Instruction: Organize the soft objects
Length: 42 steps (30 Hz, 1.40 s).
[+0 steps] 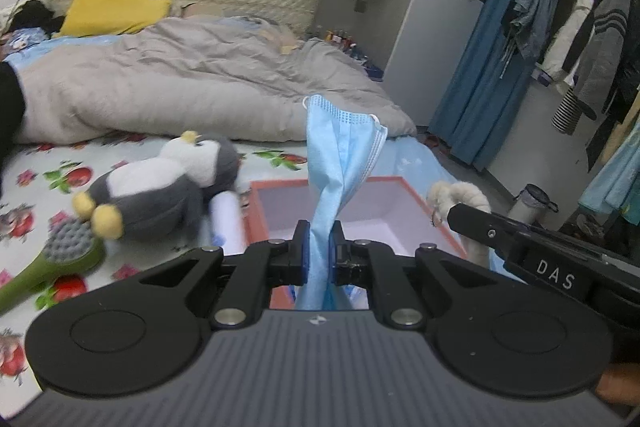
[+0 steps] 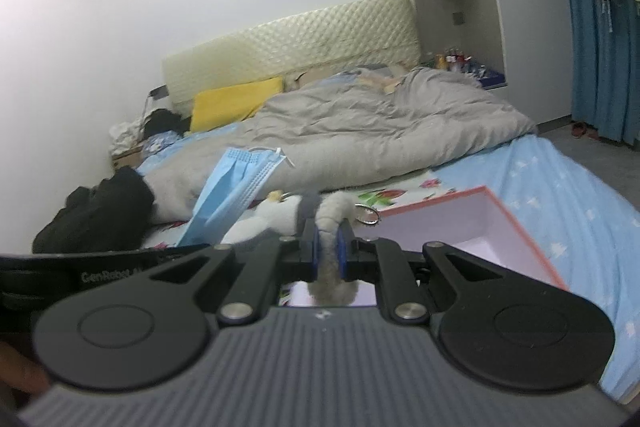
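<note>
**Operator:** While both grippers are loaded, confirm the state of each.

**Technician:** Left gripper [image 1: 318,233]: jaws pressed onto a blue face mask [image 1: 340,155], pinching its gathered middle. The mask stands up above the jaws and a shorter end hangs below them. Right gripper [image 2: 329,233]: jaws pinching a fluffy grey-white plush piece [image 2: 332,223] with a metal key ring [image 2: 366,215] at its far end. From the left wrist view, the same piece reads as a cream, rope-like loop [image 1: 460,199] at the right gripper's tip.

**Operator:** Location of the receptacle?

**Technician:** An open pink-rimmed box [image 1: 416,195] sits on the bed, directly ahead of and below the left gripper. Its pale interior appears empty as far as it shows. The right gripper is beside it, above its near-left corner.

**Operator:** Step in hand?

**Technician:** Judged as transport: both soft items are lifted clear of the bedsheet and not yet deposited.

**Operator:** Requirement for the next move?

**Technician:** Position each item over the box opening, lower it, then spread the jaws. The mask is limp; its hanging end should pass inside the rim first. The key ring may catch on the box wall.

**Operator:** Remaining items?

**Technician:** A penguin plush [image 1: 160,187] lies left of the box, touching a white roll [image 1: 228,223]. A green brush [image 1: 56,259] lies nearer.
</note>
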Motion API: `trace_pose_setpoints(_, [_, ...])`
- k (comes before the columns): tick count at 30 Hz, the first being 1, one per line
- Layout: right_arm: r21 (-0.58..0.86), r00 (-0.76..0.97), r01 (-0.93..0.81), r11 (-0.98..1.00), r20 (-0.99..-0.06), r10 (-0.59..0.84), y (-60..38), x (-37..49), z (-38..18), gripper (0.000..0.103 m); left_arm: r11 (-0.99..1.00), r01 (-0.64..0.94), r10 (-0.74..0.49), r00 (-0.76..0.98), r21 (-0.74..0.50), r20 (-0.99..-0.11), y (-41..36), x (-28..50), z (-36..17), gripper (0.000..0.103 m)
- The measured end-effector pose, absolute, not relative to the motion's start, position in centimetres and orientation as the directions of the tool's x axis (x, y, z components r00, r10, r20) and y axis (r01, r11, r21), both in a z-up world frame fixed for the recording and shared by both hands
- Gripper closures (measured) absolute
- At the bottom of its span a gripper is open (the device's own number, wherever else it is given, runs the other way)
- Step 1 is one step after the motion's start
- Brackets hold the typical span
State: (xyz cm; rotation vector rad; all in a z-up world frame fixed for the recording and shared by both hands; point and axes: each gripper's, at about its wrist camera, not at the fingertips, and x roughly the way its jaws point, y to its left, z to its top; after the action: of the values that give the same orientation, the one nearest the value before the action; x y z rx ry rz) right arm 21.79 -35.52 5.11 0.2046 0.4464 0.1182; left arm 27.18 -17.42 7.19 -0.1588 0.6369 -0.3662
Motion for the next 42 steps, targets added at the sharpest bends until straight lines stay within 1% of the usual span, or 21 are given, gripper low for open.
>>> trace_pose_setpoints(3, [0.218,0.895,-0.045,0.975,-0.424,0.137,-37.5,23.0,4.7,0.091,0.918,0.304,-0.397,0.726,-0.255,-0.561,-20.0,29.1,6.8,0.092])
trace_pose_setpoints(8, [0.231,0.877,0.020,0.973,-0.472,0.094,-40.9,25.2,2.4,0.091,0.911,0.331,-0.411,0.680,-0.246,-0.607,-23.8,32.7,4.3,0.092])
trace_pose_setpoints(11, [0.243,0.856,0.056,0.969,-0.511,0.079,-42.7,26.5,0.6,0.091,0.902,0.345,-0.428,0.631,-0.261,-0.646,-25.7,35.1,2.1,0.092])
trace_pose_setpoints(15, [0.243,0.809,0.115,0.963,-0.586,0.052,-44.8,28.3,-2.8,0.091,0.902,0.354,-0.419,0.579,-0.247,-0.700,-28.0,38.1,-1.3,0.092])
trace_pose_setpoints(23, [0.225,0.696,0.199,0.954,-0.718,0.024,-46.5,30.4,-8.9,0.090,0.903,0.363,-0.390,0.473,-0.228,-0.790,-29.7,41.8,-7.8,0.091])
trace_pose_setpoints(26, [0.224,0.668,0.207,0.952,-0.743,0.030,-46.5,30.9,-10.2,0.090,0.903,0.358,-0.389,0.451,-0.236,-0.803,-29.8,42.2,-8.9,0.091])
trace_pose_setpoints(30, [0.222,0.664,0.208,0.953,-0.747,0.029,-46.3,31.2,-10.6,0.089,0.903,0.365,-0.385,0.452,-0.227,-0.805,-29.8,42.3,-9.3,0.091])
trace_pose_setpoints(32, [0.220,0.664,0.215,0.952,-0.747,0.023,-46.5,31.3,-10.7,0.088,0.908,0.359,-0.371,0.458,-0.214,-0.808,-29.7,41.8,-8.8,0.084])
trace_pose_setpoints(34, [0.229,0.665,0.218,0.949,-0.747,0.028,-46.8,31.3,-10.5,0.085,0.913,0.348,-0.365,0.473,-0.211,-0.802,-29.4,41.2,-7.9,0.055])
trace_pose_setpoints(35, [0.238,0.666,0.223,0.945,-0.746,0.031,-46.9,31.1,-10.3,0.079,0.914,0.349,-0.365,0.489,-0.206,-0.792,-29.3,40.9,-7.4,0.053])
trace_pose_setpoints(36, [0.241,0.669,0.228,0.943,-0.743,0.028,-47.0,30.8,-10.0,0.067,0.912,0.359,-0.366,0.503,-0.197,-0.783,-29.3,40.6,-6.8,0.052])
trace_pose_setpoints(38, [0.241,0.684,0.234,0.942,-0.730,0.017,-47.0,30.0,-8.9,0.057,0.908,0.375,-0.373,0.516,-0.189,-0.771,-29.1,39.9,-5.4,0.052])
trace_pose_setpoints(42, [0.232,0.720,0.227,0.946,-0.694,-0.003,-46.7,28.6,-6.1,0.056,0.898,0.391,-0.402,0.547,-0.202,-0.734,-28.3,38.1,-2.3,0.049])
